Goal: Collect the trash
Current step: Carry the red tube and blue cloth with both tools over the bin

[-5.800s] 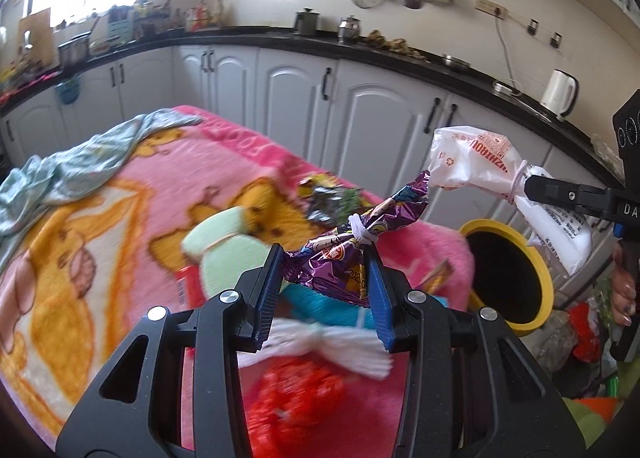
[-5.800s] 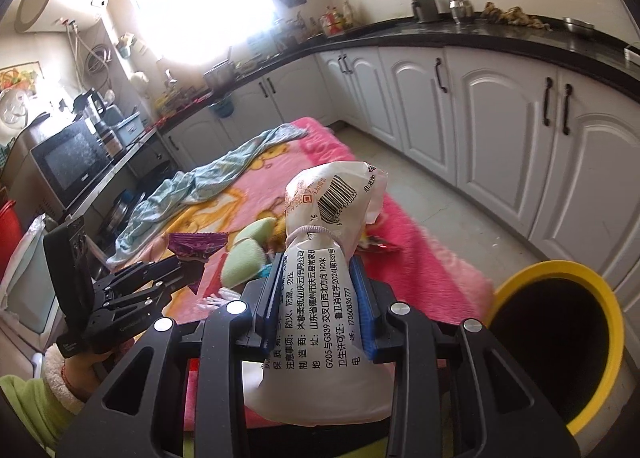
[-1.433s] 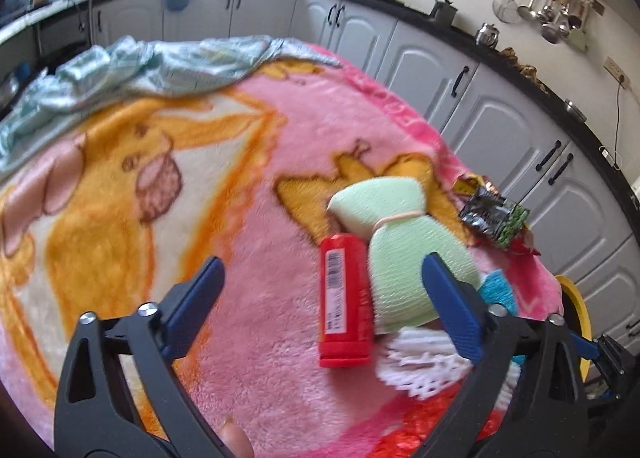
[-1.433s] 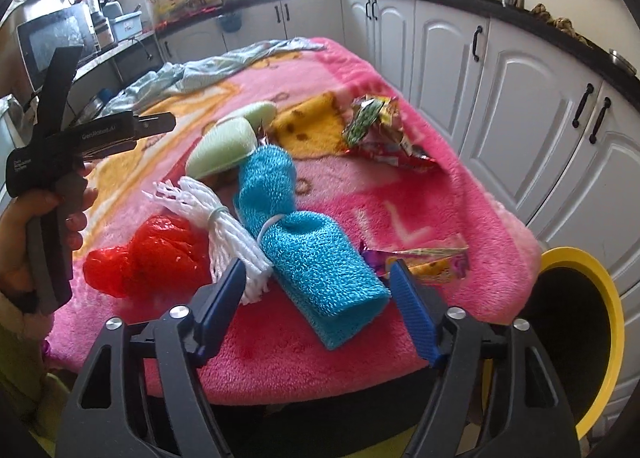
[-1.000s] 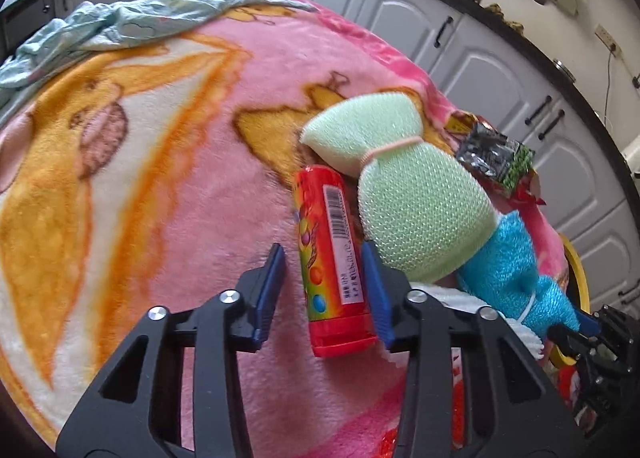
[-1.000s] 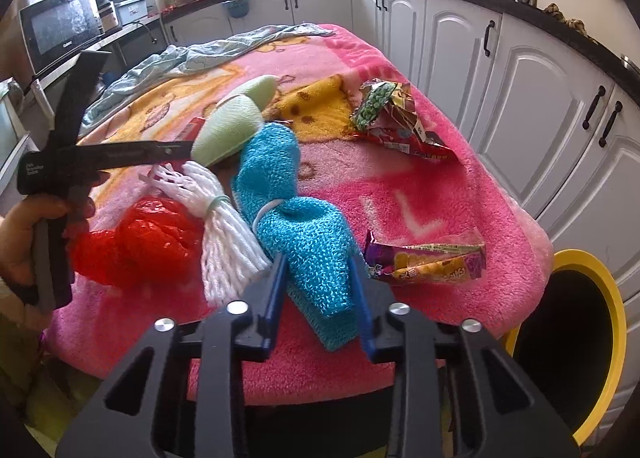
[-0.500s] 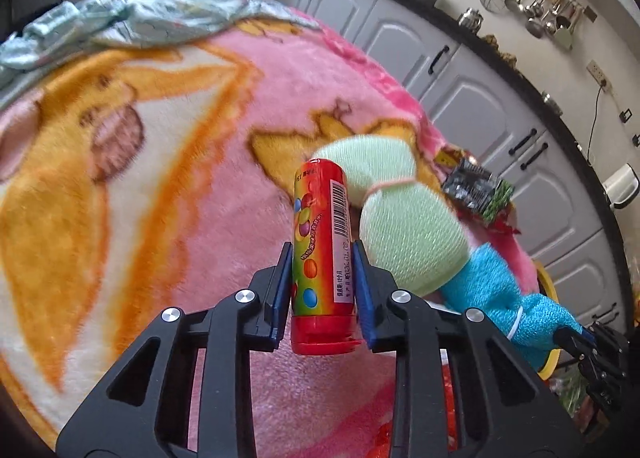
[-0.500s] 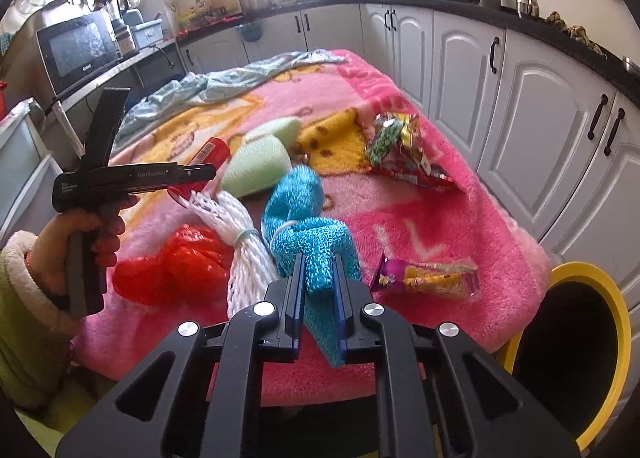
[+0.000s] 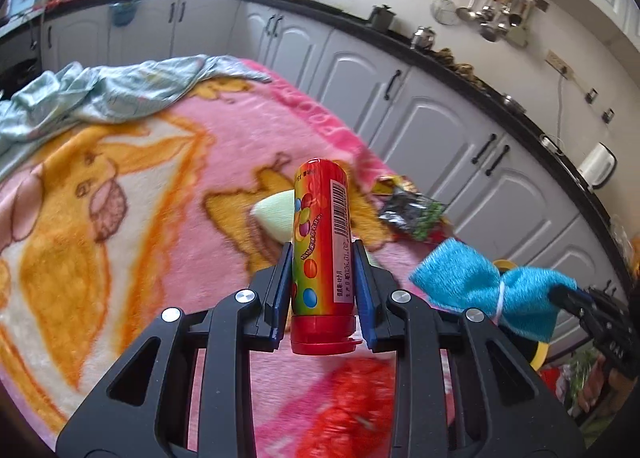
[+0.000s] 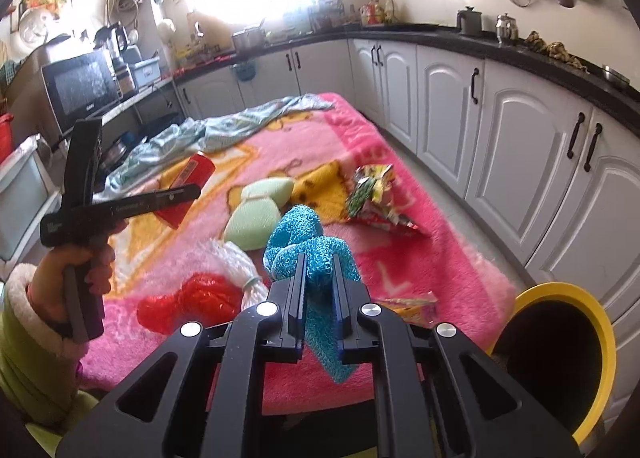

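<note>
My left gripper (image 9: pixel 322 258) is shut on a red candy tube (image 9: pixel 322 246), held upright above the pink blanket (image 9: pixel 140 178); the same tube (image 10: pixel 188 188) shows in the right wrist view. My right gripper (image 10: pixel 318 262) is shut on a blue knitted cloth bundle (image 10: pixel 308 238), lifted off the blanket; that bundle (image 9: pixel 480 290) hangs at the right in the left wrist view. The yellow-rimmed bin (image 10: pixel 560 342) stands on the floor at the blanket's near right corner.
On the blanket lie a green cloth bundle (image 10: pixel 256 214), a white string bundle (image 10: pixel 240 262), a red plastic bag (image 10: pixel 188 302), a crumpled snack wrapper (image 10: pixel 372 194), another wrapper (image 10: pixel 408 306) near the edge, and a pale blue cloth (image 10: pixel 224 130) at the far end. White cabinets (image 10: pixel 520 162) line the right side.
Both grippers closed on their items and rose: the left lifted the red tube upright off the blanket, the right lifted the blue cloth bundle.
</note>
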`<state>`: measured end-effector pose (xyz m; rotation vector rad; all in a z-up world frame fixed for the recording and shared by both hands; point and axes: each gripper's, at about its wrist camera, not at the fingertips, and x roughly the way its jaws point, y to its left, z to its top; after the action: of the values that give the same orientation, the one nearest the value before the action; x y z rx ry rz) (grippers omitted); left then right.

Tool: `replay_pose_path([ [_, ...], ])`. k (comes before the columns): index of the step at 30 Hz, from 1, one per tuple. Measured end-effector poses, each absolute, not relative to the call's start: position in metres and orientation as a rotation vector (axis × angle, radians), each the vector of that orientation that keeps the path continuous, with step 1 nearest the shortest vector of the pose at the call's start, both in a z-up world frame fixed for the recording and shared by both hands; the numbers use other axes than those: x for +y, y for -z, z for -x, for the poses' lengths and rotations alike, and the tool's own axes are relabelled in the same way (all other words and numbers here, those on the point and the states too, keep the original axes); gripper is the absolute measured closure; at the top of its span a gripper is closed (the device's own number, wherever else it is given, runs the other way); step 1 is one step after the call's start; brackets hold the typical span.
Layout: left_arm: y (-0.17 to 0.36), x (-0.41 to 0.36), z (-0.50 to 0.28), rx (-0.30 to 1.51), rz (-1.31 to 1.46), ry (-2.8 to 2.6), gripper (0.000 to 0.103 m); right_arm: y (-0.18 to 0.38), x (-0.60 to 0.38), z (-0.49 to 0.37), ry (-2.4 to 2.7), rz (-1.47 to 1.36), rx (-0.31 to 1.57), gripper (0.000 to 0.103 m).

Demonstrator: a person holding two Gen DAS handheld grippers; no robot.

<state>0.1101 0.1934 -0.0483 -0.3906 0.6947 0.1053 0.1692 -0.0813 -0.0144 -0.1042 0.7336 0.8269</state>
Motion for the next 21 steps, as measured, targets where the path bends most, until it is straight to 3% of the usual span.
replay_pose_path([
  [21,0.024,0.101,-0.129,0.682,0.277,0.075,0.081,-0.029,-0.157,-0.173,-0.712,-0.004,0.621,0.093],
])
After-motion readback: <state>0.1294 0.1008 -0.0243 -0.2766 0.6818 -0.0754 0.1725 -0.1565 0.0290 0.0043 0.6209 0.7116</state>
